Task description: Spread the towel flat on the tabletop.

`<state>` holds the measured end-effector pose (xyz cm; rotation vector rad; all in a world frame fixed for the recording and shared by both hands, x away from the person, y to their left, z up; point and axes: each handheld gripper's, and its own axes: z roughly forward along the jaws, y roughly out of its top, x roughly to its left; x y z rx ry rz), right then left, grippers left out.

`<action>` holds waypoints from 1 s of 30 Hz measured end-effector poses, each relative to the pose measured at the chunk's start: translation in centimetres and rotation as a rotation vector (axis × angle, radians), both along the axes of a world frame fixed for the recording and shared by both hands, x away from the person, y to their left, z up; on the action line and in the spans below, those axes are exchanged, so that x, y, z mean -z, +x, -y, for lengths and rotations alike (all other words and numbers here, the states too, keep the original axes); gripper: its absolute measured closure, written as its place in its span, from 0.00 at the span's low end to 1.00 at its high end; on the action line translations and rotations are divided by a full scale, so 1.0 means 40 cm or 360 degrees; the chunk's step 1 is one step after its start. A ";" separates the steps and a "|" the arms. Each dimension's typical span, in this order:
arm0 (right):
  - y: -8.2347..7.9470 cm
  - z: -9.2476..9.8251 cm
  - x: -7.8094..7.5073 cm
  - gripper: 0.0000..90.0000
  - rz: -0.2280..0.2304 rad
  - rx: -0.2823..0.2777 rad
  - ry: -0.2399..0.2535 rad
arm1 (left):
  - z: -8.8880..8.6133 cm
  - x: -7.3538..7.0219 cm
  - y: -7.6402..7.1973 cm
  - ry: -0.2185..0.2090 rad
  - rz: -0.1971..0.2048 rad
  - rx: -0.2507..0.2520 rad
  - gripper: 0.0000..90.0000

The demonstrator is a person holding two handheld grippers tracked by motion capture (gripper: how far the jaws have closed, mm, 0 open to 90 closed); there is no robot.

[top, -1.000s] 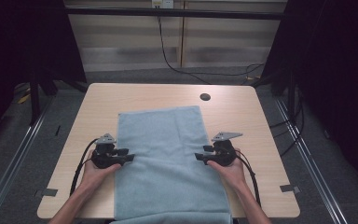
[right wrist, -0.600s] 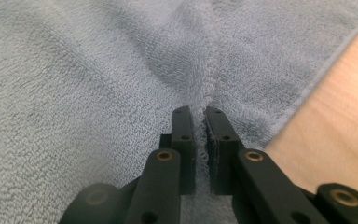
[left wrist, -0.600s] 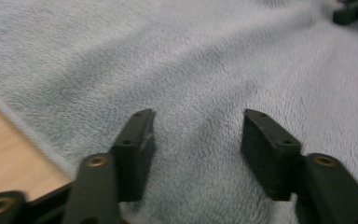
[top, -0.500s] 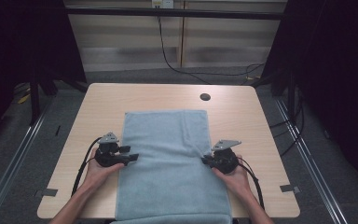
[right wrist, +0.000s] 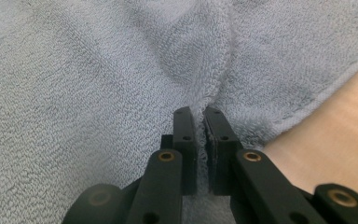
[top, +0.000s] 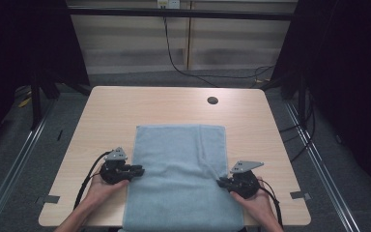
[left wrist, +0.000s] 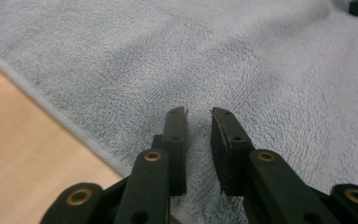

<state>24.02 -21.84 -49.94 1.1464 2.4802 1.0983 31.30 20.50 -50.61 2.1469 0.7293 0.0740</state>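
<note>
A pale wooden worktop (top: 125, 111) stands on grey floor before dark curtains, a small round hole (top: 212, 100) near its far edge; a light blue towel (top: 178, 164) lies flat down its middle, its near end hanging over the near edge; at the towel's left edge the left gripper (top: 136, 170) rests with its jaws a little apart over the pile, holding nothing; at the right edge the right gripper (top: 221, 181) is clamped on a pinched ridge of towel.
</note>
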 end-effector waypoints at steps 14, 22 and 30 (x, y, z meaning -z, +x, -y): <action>-0.120 -0.024 -0.006 0.94 -0.0084 -0.0130 0.0049 | -0.027 -0.006 -0.123 -0.0043 -0.0156 0.0099 0.92; -0.144 -0.030 -0.026 0.75 -0.0030 -0.0144 0.0151 | -0.047 -0.027 -0.137 -0.0096 -0.0131 0.0090 0.73; -0.042 0.005 -0.073 0.67 0.0077 -0.0021 0.0188 | -0.005 -0.046 -0.036 -0.0014 0.0031 -0.0020 0.66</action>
